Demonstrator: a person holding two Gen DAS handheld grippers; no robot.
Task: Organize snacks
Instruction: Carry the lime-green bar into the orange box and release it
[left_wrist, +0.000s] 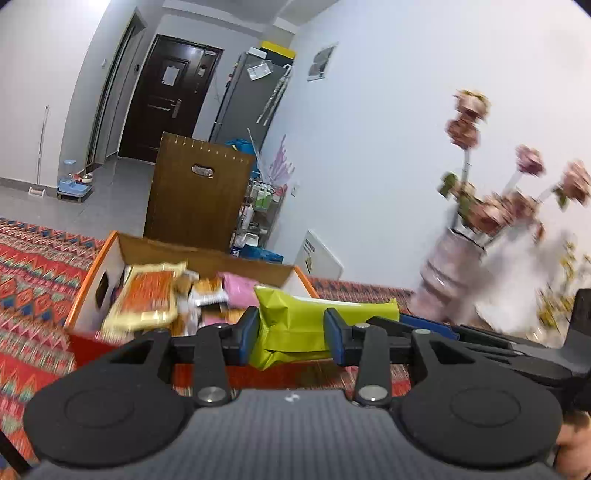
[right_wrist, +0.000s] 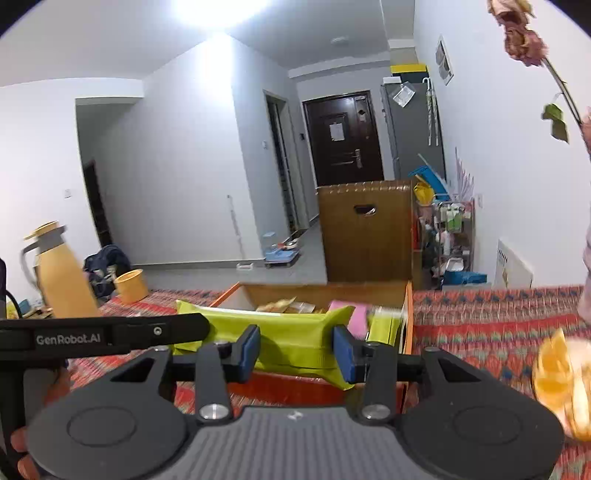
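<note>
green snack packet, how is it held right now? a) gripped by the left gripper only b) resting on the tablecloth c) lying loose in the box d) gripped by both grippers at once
d: the green snack packet sits squeezed between the blue fingers of the left gripper, and the right gripper clamps it too, in front of the snack box.

We are looking through fisheye lenses that are bending the walls and darkening the corners. A ceiling light (right_wrist: 221, 14) is blowing out the top of the right wrist view. Motion blur is smearing the flowers (left_wrist: 517, 184) and the snack packets (left_wrist: 147, 299); the dark door (left_wrist: 166, 96) is staying fairly sharp.
</note>
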